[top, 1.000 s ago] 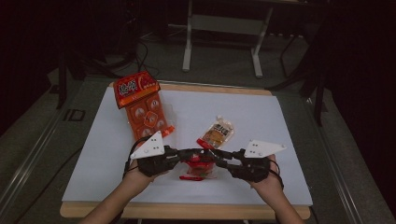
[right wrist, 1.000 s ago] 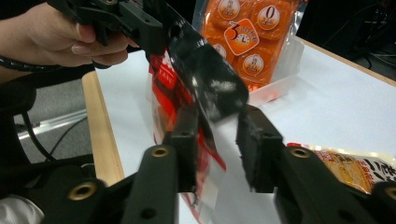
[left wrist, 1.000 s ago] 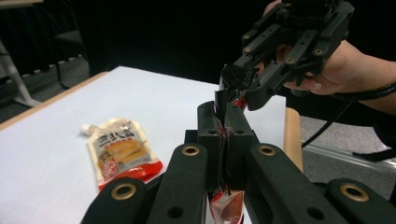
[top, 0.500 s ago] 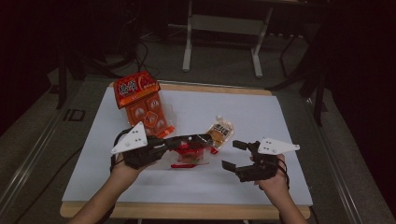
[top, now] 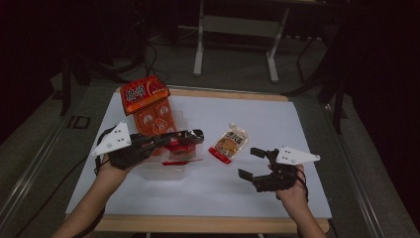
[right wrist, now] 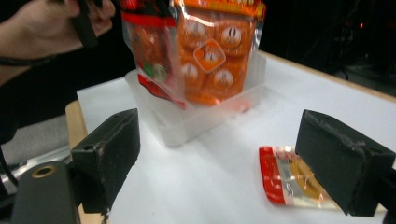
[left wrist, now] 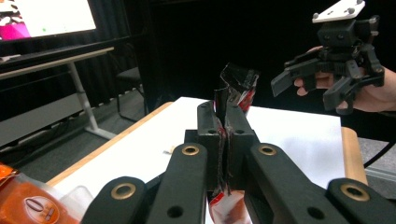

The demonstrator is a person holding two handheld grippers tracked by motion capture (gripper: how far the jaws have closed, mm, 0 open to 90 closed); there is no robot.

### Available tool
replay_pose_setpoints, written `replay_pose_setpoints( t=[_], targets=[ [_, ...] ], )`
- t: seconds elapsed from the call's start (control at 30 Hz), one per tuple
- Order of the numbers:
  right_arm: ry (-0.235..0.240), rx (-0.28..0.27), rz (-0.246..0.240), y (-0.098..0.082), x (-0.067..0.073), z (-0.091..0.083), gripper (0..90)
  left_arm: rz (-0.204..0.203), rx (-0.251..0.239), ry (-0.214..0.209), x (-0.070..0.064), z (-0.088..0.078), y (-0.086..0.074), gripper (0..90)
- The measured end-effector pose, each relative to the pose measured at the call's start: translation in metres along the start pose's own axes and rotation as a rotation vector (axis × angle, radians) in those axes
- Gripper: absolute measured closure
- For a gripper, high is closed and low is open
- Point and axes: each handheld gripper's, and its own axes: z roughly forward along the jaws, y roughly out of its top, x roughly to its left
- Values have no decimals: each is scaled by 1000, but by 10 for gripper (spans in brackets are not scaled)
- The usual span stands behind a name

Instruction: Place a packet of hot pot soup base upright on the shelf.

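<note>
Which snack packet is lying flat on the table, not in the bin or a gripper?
The small clear-fronted packet with red ends, alone on the white tabletop. The big orange bag stands in the clear bin; the red packet is clamped in the left gripper.

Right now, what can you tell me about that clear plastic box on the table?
The clear plastic box is a shallow, open, see-through tub with rounded corners and no lid. It sits flat on the white table, toward its left front. A large orange snack bag stands leaning in it. The left tongs hold a small red packet over the box.
</note>
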Motion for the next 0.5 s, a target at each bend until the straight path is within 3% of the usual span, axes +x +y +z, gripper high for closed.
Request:
replay_pose_setpoints(
  t=[0.27, 0.5],
  targets=[
    [7, -7, 10, -1, -2, -1, 142, -8, 17, 21, 13, -10, -16, 882],
    [11, 0, 19, -4, -3, 0, 144, -50, 25, 45, 22, -21, -28, 882]
  ],
)
